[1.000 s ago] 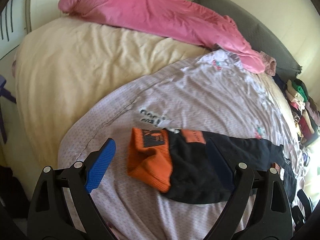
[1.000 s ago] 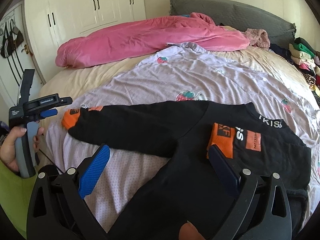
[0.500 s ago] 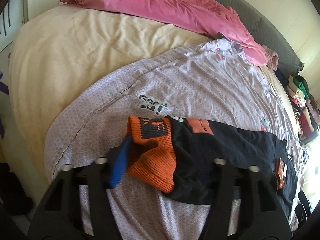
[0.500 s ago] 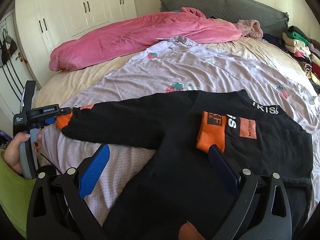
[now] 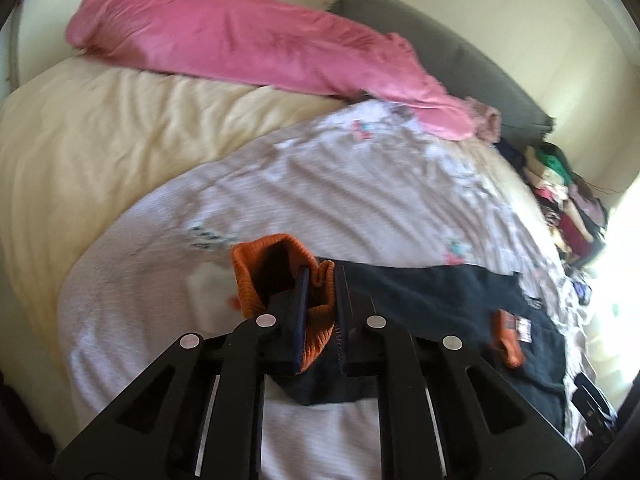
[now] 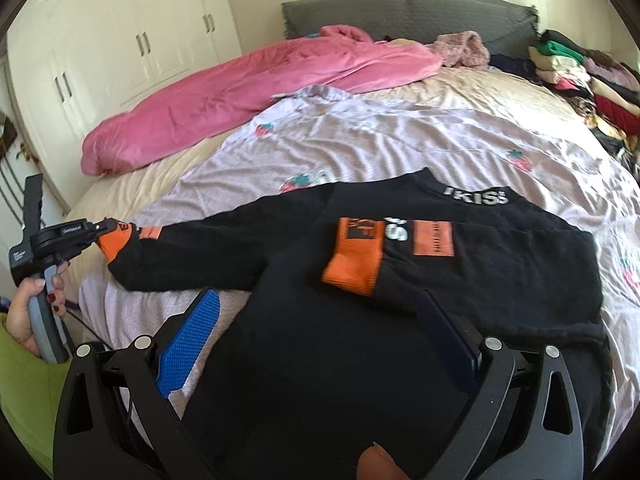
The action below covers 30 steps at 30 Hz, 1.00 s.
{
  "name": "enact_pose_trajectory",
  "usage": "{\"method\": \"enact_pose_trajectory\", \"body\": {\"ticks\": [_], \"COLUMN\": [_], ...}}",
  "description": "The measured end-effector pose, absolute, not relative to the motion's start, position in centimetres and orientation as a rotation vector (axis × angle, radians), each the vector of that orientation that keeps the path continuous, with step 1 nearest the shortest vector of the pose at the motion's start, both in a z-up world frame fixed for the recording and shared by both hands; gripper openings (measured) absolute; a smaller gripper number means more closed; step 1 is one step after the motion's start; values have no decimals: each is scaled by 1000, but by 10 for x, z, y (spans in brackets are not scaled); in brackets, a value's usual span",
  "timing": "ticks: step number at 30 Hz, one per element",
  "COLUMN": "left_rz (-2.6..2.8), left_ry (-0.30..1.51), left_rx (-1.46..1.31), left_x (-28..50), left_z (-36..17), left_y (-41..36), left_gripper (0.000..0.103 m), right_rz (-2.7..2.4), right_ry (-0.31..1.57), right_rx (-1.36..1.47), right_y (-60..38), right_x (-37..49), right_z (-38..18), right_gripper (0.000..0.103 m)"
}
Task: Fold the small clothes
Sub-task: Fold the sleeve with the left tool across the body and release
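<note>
A small black sweatshirt (image 6: 304, 360) with orange cuffs lies spread on the lilac sheet (image 6: 400, 148). One sleeve is folded across its chest, orange cuff (image 6: 354, 268) on top. The other sleeve (image 6: 192, 252) stretches out to the left. My left gripper (image 5: 322, 280) is shut on that sleeve's orange cuff (image 5: 276, 264), lifting it off the sheet; in the right wrist view the left gripper (image 6: 102, 227) shows at the far left in a person's hand (image 6: 28, 304). My right gripper (image 6: 320, 312) stands open low over the sweatshirt's body, its fingers (image 6: 192, 332) apart with cloth beneath them.
A pink duvet (image 6: 248, 92) lies across the head of the bed, against a grey headboard (image 6: 400, 12). A stack of folded clothes (image 6: 580, 80) sits at the right edge. White wardrobe doors (image 6: 120, 48) stand behind on the left. A cream sheet (image 5: 100, 140) covers the bed's left side.
My left gripper has closed from wide open onto the orange cuff and raised it. The right gripper has drifted sideways over the sweatshirt, still open.
</note>
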State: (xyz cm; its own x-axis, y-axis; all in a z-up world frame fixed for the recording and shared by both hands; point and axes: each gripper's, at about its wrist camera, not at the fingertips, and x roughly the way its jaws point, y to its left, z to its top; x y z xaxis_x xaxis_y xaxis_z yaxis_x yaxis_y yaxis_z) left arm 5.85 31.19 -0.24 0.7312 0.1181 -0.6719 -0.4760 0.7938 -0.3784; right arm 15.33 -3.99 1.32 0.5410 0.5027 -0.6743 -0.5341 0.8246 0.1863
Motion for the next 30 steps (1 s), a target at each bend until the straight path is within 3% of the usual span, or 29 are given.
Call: {"method": "enact_pose_trajectory", "body": {"ticks": [10, 30], "left_rz": [141, -162], "left_ry": [656, 729], "left_rx": [-429, -331], "left_x": [94, 155], "left_z": [31, 26], "left_y": [217, 86], "left_gripper": [5, 5], "right_rz": [556, 381], "right_ry": [755, 705], "right_rx": [62, 218], "right_y": [-87, -171], "right_x": [166, 186], "right_z": [20, 35], "right_gripper": [98, 98]}}
